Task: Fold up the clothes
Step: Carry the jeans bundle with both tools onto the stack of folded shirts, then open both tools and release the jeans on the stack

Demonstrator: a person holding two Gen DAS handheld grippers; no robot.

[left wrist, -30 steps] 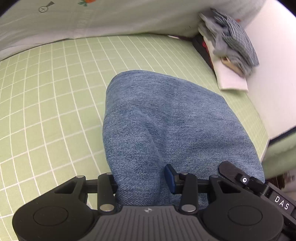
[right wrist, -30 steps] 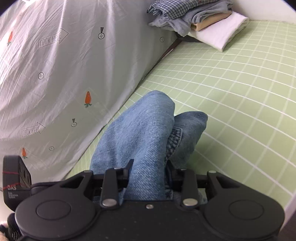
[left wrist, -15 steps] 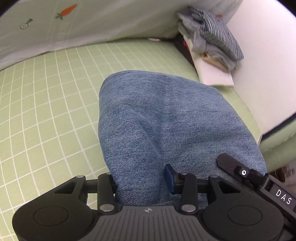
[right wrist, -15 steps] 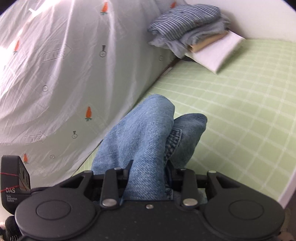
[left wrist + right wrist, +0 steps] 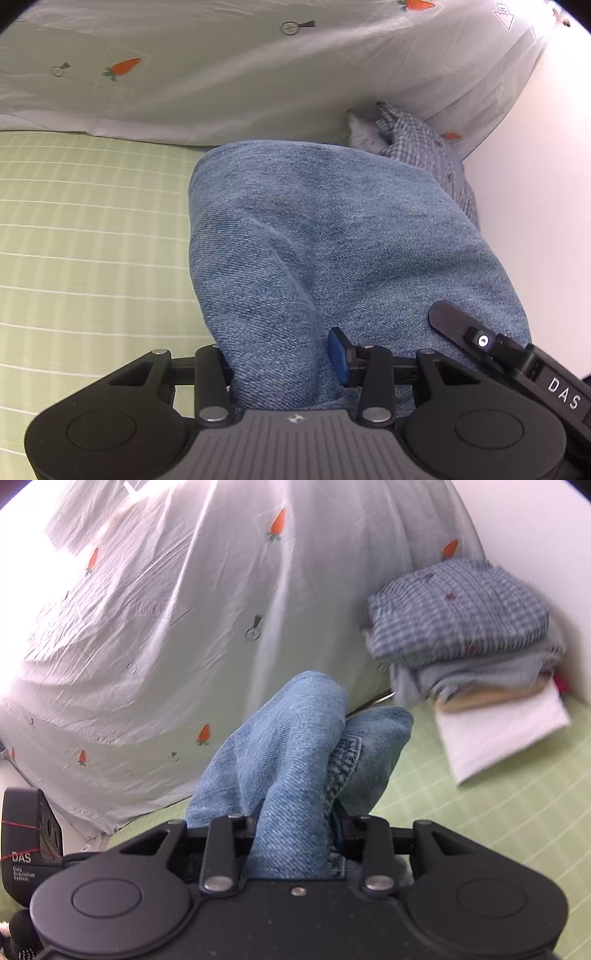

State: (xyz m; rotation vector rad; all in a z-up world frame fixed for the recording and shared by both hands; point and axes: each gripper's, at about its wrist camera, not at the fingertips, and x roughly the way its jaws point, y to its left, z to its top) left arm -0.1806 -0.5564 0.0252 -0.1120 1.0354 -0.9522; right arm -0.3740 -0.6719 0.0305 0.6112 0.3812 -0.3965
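Observation:
A folded piece of blue denim (image 5: 332, 236) fills the middle of the left wrist view. My left gripper (image 5: 280, 365) is shut on its near edge, and its blue pad presses the cloth. In the right wrist view the same denim (image 5: 291, 746) bulges up between the fingers, and my right gripper (image 5: 291, 845) is shut on it. The denim is held above the green checked bed sheet (image 5: 85, 258). A stack of folded clothes (image 5: 469, 635) with a checked blue shirt on top lies ahead to the right, against the wall.
A white sheet printed with carrots (image 5: 184, 627) hangs behind the bed, also in the left wrist view (image 5: 221, 66). A white wall (image 5: 546, 184) stands at the right. The stack's checked shirt (image 5: 417, 144) peeks over the denim. A folded white cloth (image 5: 498, 734) lies under the stack.
Both grippers have carried the denim toward the stack of folded clothes. The stack is now much closer and the carrot sheet fills more of both views. Both grips are unchanged.

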